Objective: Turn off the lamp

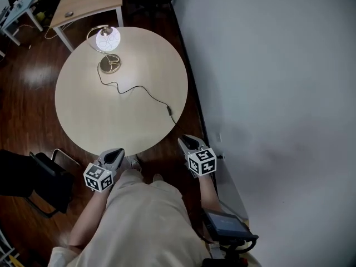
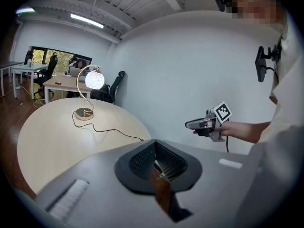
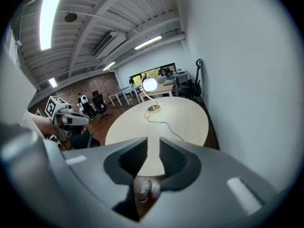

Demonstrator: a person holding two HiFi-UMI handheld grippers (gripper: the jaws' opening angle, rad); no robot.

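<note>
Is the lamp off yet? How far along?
Nothing is done: the lamp glows on the table. In hand: both grippers hover at its near edge, empty, left gripper shut, right gripper open. Left: reach what looks like the cord's switch and turn it off.

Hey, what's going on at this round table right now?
A person stands at the near edge of a round table, a gripper in each hand, neither touching anything. The left gripper has its jaws together; the right gripper has them slightly apart with nothing between. Across the table the globe lamp is lit, its cord trailing toward the person's right to a small dark piece, possibly the switch.
</note>
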